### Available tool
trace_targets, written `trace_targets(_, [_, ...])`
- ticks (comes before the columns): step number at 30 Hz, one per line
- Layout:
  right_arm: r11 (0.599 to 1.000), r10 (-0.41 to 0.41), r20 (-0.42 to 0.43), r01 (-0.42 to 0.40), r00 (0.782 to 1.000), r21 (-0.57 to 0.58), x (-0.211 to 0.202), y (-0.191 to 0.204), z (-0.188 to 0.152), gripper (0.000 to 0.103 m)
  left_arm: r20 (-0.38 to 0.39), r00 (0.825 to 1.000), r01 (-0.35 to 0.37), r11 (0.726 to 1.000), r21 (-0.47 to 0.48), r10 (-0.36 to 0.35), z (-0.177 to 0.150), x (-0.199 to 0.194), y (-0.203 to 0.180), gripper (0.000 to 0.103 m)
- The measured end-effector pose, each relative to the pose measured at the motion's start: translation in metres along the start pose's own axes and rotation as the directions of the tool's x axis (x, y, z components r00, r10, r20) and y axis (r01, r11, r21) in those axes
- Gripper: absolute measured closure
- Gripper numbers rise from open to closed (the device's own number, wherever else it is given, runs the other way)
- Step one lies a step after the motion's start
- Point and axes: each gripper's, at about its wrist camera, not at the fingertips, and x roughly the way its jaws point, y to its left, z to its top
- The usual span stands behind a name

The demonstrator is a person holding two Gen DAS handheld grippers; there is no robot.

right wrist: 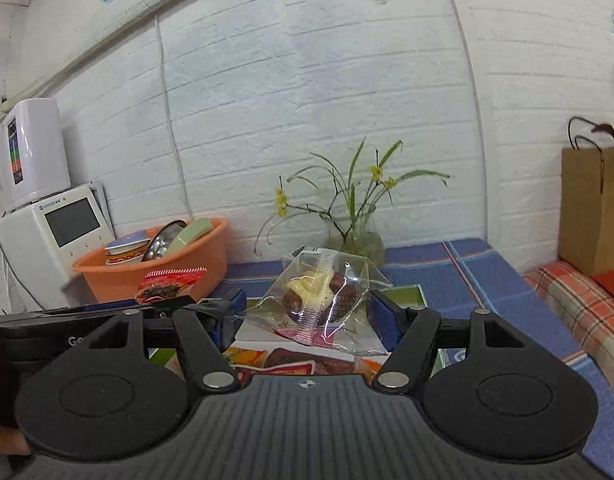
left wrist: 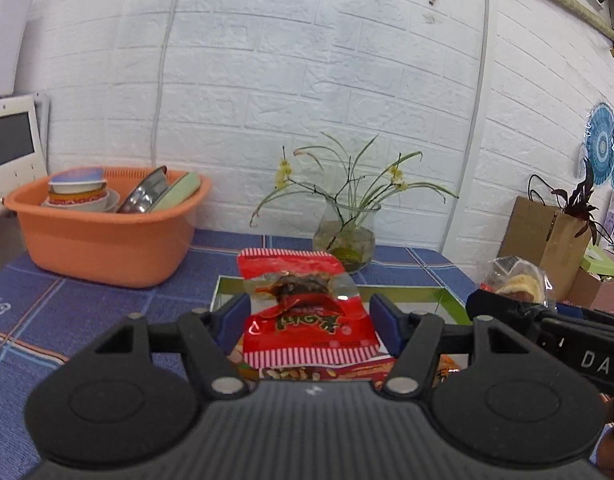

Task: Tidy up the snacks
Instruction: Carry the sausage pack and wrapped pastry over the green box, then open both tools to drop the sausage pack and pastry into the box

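Above the green-rimmed box [left wrist: 447,292] near the middle of the tabletop [left wrist: 47,300], we hold 2 snacks, 1 in each gripper. Our left gripper [left wrist: 309,316] has its fingers [left wrist: 235,314] set fairly wide, and the red snack packet [left wrist: 307,312] stands upright between them with gaps showing on both sides, so we cannot tell how firmly it is pinched. Our right gripper [right wrist: 307,314] carries the clear-wrapped cake [right wrist: 319,296] the same way, its fingers [right wrist: 387,314] at the crinkled edges of the wrapper; here too we cannot tell whether they truly bite. Both packets are lifted clear of the box, probably so they can be lowered in side by side without dragging over the packets already lying there. Those printed packets [right wrist: 291,364] lie flat in the box below, which suggests the box is where the snacks are being gathered. Far left on the tabletop sits the orange basin [left wrist: 103,248] with bowls and dishes, and the glass vase [left wrist: 345,236] with thin green stems stands just beyond the box, so both are obstacles to keep away from.
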Motion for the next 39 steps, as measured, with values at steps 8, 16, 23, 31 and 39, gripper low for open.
trace_targets(8, [0.999, -0.029, -0.048, 0.027, 0.998, -0.034, 0.018, -0.005, -0.014, 0.0, -0.042, 0.999, -0.029, 0.998, 0.05, 0.031, -0.011, 0.016, -0.005, 0.038])
trace_targets(16, [0.995, -0.06, -0.055, 0.055, 0.997, -0.082, 0.026, -0.004, -0.022, 0.0, -0.045, 0.997, -0.055, 0.996, 0.075, 0.059, -0.013, 0.02, -0.006, 0.038])
trace_targets(23, [0.984, -0.063, 0.034, 0.068, 0.997, -0.162, 0.017, 0.007, -0.022, 0.0, -0.038, 0.997, -0.058, 0.994, 0.092, 0.062, -0.018, 0.021, -0.011, 0.038])
trace_targets(31, [0.988, -0.059, -0.028, 0.055, 0.998, -0.144, 0.03, 0.003, -0.029, 0.0, -0.076, 0.994, -0.067, 0.993, 0.096, 0.075, -0.025, 0.03, -0.008, 0.038])
trace_targets(39, [0.986, -0.081, -0.018, 0.078, 0.997, -0.146, 0.032, 0.003, -0.032, 0.0, -0.074, 0.994, -0.077, 0.992, 0.104, 0.085, -0.025, 0.032, -0.008, 0.037])
